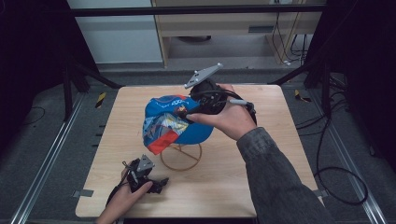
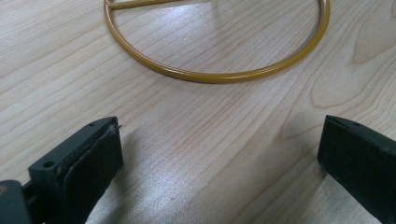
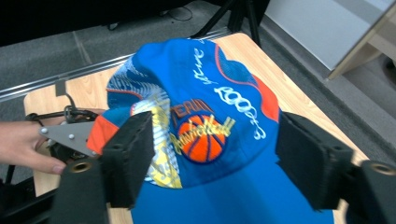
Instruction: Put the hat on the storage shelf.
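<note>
A blue cap with a basketball print and an orange-trimmed brim sits on a gold wire stand at the middle of the wooden table. My right gripper is over the cap's crown. In the right gripper view it is open, its jaws wide apart either side of the cap. My left gripper rests low near the table's front left. It is open with bare wood between its jaws and the stand's ring base just ahead.
Black frame legs stand at the table's far corners. Cables lie on the floor to the right, and a metal rail runs along the left. The left gripper's grey plate and a hand lie beyond the cap.
</note>
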A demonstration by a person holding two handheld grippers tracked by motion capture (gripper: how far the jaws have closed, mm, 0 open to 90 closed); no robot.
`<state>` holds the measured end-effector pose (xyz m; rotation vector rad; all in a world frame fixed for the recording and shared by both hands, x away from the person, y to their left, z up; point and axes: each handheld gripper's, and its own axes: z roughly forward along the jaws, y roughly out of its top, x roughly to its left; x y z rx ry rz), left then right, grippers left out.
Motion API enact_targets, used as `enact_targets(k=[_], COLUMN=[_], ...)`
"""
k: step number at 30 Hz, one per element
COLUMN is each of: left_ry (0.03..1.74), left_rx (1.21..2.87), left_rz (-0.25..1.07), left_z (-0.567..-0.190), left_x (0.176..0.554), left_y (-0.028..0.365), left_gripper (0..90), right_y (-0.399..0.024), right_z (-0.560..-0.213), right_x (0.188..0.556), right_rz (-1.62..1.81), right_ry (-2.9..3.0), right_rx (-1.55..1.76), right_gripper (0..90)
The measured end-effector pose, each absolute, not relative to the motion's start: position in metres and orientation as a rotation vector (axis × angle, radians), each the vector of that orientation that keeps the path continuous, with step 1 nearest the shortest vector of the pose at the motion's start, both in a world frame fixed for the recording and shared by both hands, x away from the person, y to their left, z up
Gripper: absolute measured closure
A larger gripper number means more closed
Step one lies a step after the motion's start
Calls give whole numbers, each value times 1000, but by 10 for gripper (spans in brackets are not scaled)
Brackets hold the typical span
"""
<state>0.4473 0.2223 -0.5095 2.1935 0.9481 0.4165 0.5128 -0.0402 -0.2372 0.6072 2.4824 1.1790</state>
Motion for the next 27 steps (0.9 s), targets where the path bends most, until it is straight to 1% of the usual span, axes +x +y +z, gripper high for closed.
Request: enact_targets(k=[4, 10, 13, 17, 27], left_ry=[948, 948, 948, 947, 945], left_rx=[2194, 2194, 2194, 2194, 2194], left_rz=[416, 417, 416, 416, 417], left_z=[-509, -509, -509, -510, -510], left_x=[447, 447, 447, 447, 447], left_y=[222, 222, 222, 222, 223], left_gripper=[0, 0, 0, 0, 0], right_y=[-48, -65, -74, -86, -115], right_z=[-240, -241, -239, -240, -256], right_x=[512, 506, 502, 500, 491], right_rz=[1185, 1180, 1197, 1207, 1203], right_ry=[2449, 2417, 2398, 2380, 2354], right_rx=[658, 683, 687, 696, 746], right_gripper=[167, 90, 70, 68, 64])
